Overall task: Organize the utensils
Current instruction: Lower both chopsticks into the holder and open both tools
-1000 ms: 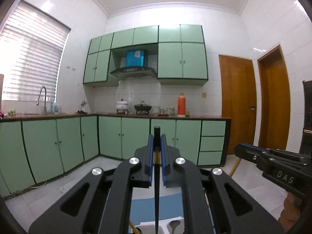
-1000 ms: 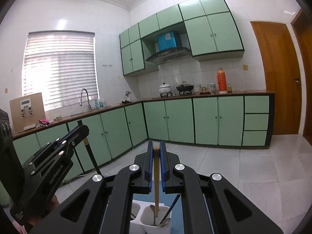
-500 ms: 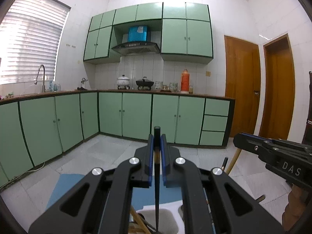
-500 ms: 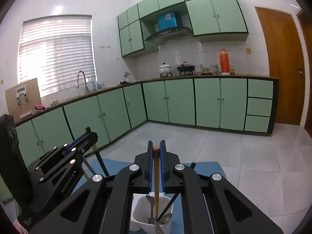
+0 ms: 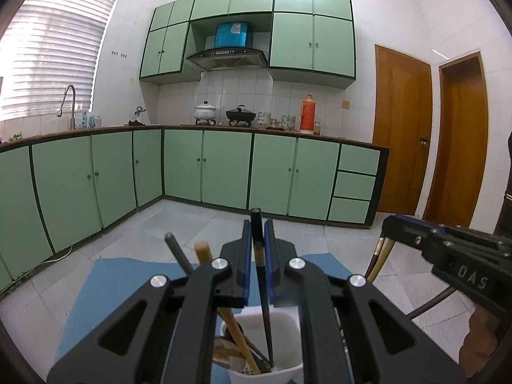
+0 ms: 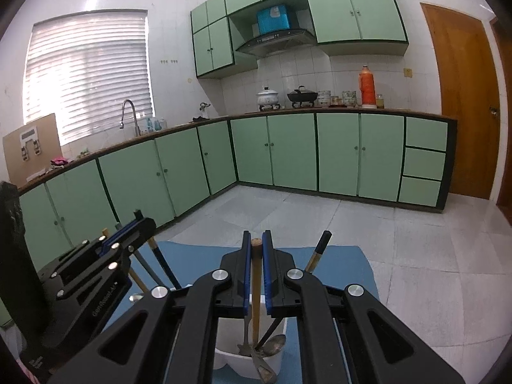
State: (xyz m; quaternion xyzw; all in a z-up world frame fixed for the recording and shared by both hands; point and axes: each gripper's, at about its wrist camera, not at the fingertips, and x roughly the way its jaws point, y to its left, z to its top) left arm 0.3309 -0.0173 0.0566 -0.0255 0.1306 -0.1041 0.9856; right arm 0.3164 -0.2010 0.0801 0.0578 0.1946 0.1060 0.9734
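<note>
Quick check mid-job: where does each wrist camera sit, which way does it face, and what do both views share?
Left wrist: on the left gripper, looking along its fingers, which are shut on a black chopstick over a white holder; the right gripper shows at right.
Right wrist: on the right gripper, shut on a wooden chopstick; the left gripper shows at left.
Shared: green cabinets, blue mat.

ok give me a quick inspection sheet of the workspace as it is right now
surface: blue mat on the pale tiled floor.
job's things: white holder with utensils standing in it; black chopstick and wooden chopstick reach down into it.
clutter: nothing seen on the mat.
tongs: left tongs shut on the black chopstick; right tongs shut on the wooden chopstick.
cables: nothing seen.
surroundings: green cabinets, pots and an orange flask on the counter, wooden doors.
</note>
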